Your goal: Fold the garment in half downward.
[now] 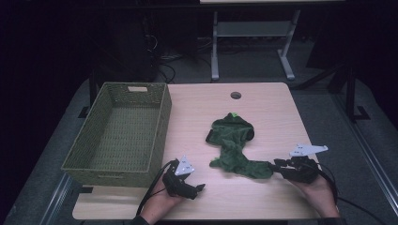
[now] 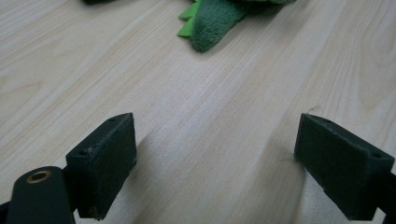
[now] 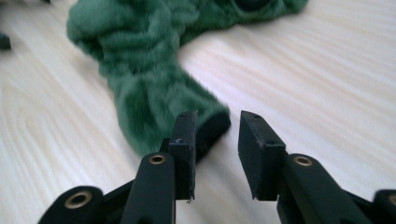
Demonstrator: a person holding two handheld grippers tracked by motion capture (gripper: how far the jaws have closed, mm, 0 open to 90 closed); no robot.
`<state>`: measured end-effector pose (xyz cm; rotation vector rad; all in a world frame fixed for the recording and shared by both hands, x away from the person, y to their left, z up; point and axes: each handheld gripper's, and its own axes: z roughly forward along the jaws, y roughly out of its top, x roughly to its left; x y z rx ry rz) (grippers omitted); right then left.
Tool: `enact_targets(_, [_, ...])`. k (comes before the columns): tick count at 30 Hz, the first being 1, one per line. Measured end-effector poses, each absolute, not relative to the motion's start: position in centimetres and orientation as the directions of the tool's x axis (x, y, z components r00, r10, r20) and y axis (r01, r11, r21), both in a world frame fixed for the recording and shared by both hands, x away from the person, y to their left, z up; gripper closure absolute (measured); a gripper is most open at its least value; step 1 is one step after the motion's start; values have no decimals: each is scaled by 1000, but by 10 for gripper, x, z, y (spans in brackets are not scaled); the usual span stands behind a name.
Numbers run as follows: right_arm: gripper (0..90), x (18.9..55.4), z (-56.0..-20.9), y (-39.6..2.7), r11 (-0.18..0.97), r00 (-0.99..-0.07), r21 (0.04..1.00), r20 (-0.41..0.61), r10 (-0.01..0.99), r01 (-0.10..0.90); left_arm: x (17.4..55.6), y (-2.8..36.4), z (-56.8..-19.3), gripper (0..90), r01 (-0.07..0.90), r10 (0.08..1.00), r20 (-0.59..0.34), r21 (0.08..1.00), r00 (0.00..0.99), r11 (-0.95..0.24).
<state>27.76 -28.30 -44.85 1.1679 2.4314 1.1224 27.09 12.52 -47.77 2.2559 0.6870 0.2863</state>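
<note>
A fuzzy dark green plush cloth (image 1: 233,145) lies crumpled on the middle of the wooden table (image 1: 277,108), with a small bright green tag at its far end. My right gripper (image 1: 275,167) sits at the cloth's near right end. In the right gripper view its jaws (image 3: 217,127) stand a little apart, and the cloth's tip (image 3: 149,79) lies just ahead of the left jaw, touching it. My left gripper (image 1: 198,191) rests low at the front, left of the cloth. It is wide open (image 2: 215,158) over bare wood, with the cloth's edge (image 2: 210,23) ahead.
A woven green basket (image 1: 162,126) with nothing in it takes up the table's left side, close to my left hand. A round cable hole (image 1: 235,95) sits near the far edge. Beyond the table, desk legs and cables stand on a dark floor.
</note>
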Motion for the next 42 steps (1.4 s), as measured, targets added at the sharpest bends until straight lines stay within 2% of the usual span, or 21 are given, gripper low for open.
enact_targets(8, [631,263,-460,-290,421,-677,687,142,722,592,271,125,-478,122,388,556,-3,719,831,-577])
enact_targets(9, [605,261,-463,-288,445,-689,671,137,712,594,271,125,-478,122,389,556,-3,719,831,-577])
enact_targets(16, [571,264,-467,-283,443,-699,658,180,693,609,272,124,-477,122,389,554,-3,716,832,-580])
enact_targets(20, [630,266,-467,-280,437,-707,672,186,682,598,272,124,-477,122,388,554,-3,716,833,-580])
enact_targets(24, [812,266,-465,-278,444,-729,694,170,663,566,272,123,-477,122,389,554,-4,716,833,-579])
enact_targets(25, [829,266,-464,-278,445,-731,700,163,663,559,272,123,-477,122,389,554,-4,717,832,-579])
enact_targets(34, [867,265,-456,-279,437,-742,727,148,653,530,272,123,-478,122,388,555,-4,718,832,-577])
enact_targets(42, [872,276,-435,-267,407,-783,788,148,603,462,272,123,-478,123,388,554,-3,718,832,-578])
